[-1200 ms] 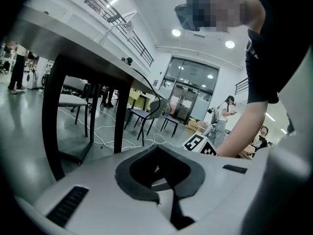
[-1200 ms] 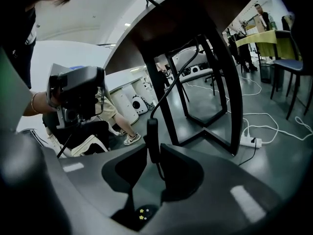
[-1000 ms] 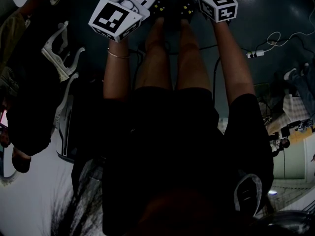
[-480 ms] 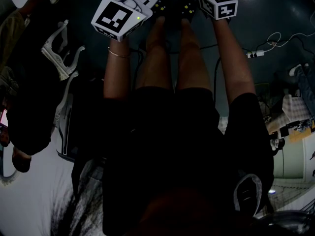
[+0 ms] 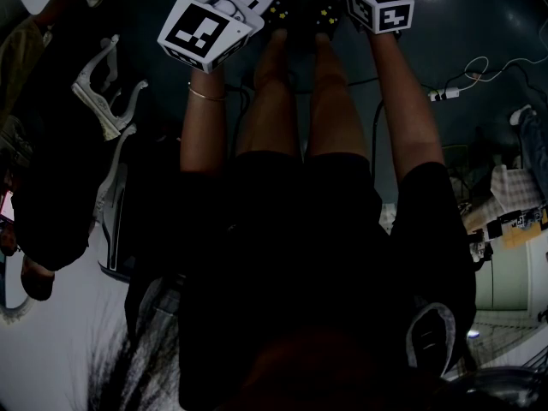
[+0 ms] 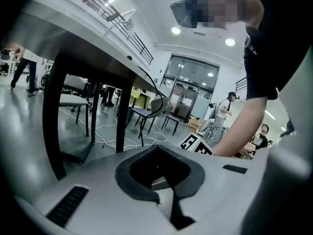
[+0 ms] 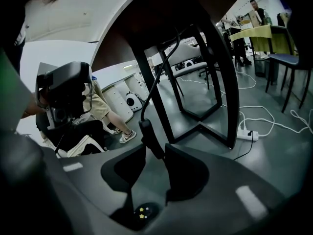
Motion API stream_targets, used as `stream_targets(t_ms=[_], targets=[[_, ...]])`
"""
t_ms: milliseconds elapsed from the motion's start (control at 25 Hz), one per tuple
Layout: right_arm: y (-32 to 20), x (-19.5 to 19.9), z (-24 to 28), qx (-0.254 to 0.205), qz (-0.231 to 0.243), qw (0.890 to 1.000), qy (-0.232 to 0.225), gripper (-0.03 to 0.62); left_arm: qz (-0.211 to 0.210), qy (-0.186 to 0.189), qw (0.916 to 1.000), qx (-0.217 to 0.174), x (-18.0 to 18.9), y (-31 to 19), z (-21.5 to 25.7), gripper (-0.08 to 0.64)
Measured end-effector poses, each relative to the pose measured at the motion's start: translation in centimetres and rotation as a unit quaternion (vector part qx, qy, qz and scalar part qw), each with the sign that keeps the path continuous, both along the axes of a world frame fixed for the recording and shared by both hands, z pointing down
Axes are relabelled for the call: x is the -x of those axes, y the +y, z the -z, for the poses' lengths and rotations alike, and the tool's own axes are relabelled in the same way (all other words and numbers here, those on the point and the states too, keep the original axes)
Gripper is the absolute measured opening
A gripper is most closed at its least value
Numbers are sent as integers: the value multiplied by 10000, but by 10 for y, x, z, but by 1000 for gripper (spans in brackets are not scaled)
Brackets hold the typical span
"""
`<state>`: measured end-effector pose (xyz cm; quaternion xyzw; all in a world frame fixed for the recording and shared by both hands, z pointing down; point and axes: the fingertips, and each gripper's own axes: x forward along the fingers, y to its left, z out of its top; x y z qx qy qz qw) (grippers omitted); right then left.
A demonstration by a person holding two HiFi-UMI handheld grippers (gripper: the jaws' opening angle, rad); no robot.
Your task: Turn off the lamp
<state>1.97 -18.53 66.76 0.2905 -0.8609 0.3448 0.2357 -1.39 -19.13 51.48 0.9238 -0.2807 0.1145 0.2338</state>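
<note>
1. Hanging under the desk [image 7: 171, 13] edge, the lamp's inline switch [image 7: 148, 133] stands unclamped between the jaws of the right tool [image 7: 155, 150], which have just been opening; the lamp is unseen.
2. Left tool [image 6: 159, 151]: jaws together, empty.
3. The free-hanging cord [image 7: 164, 62] could swing and spoil a re-press.

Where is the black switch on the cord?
In the right gripper view, near the middle, the switch hangs on its cord under the table, between the jaws of the right gripper, which have just been opening.
</note>
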Motion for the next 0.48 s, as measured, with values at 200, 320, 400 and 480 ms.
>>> stream_targets(t_ms=[200,320,400,480], targets=[[0,-2,-2,36,-58,10000,10,103,-1,-21,10000,46,-1,1,-2,7],[0,-2,-1,41,-113,9999,-47,114,44,-74,9999,126,0,3,-4,6],[0,-2,1,17,-131,9999,-82,114,57,-117,9998,153,1,4,-5,7],[0,-2,4,-18,-133,9999,-98,114,59,-93,9999,125,0,5,-3,7]])
